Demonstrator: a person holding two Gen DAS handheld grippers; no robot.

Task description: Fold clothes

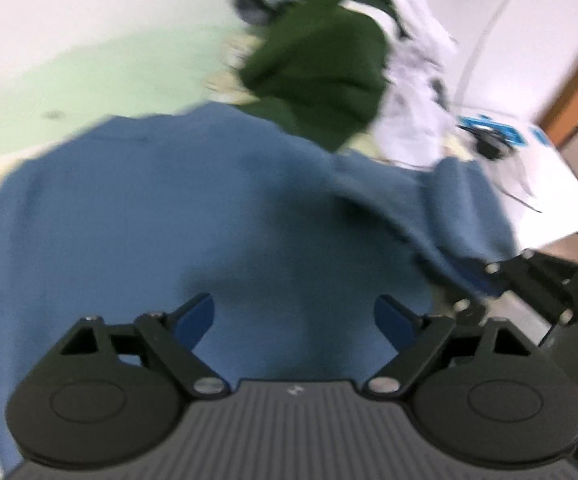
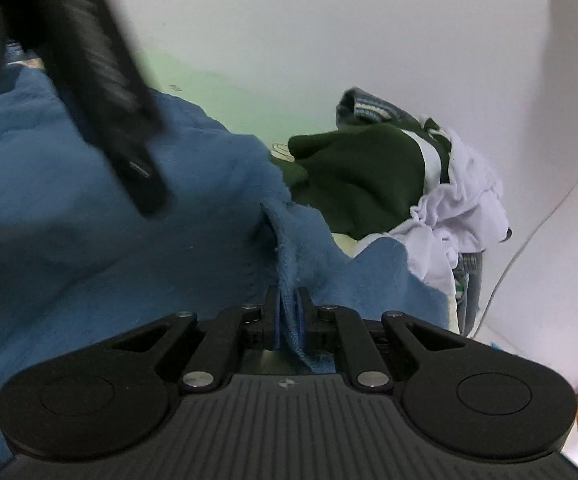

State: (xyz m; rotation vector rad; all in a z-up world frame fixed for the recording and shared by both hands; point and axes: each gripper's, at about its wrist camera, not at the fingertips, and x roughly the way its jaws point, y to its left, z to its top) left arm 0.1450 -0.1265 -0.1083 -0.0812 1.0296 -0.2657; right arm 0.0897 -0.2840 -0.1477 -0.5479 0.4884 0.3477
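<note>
We are pinching a hem of the blue garment in our right tongs; left tongs are hovering wide open, empty. Soft, floppy cloth, best gripped at edges.

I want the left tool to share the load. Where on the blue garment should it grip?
Probably the blue garment at its left edge, approached from that side: the right tool already pinches the right-hand fold, while the left tool hangs open above flat cloth.

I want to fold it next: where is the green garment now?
The green garment lies in the pile by the wall, behind the blue cloth and left of the white clothes in both views.
</note>
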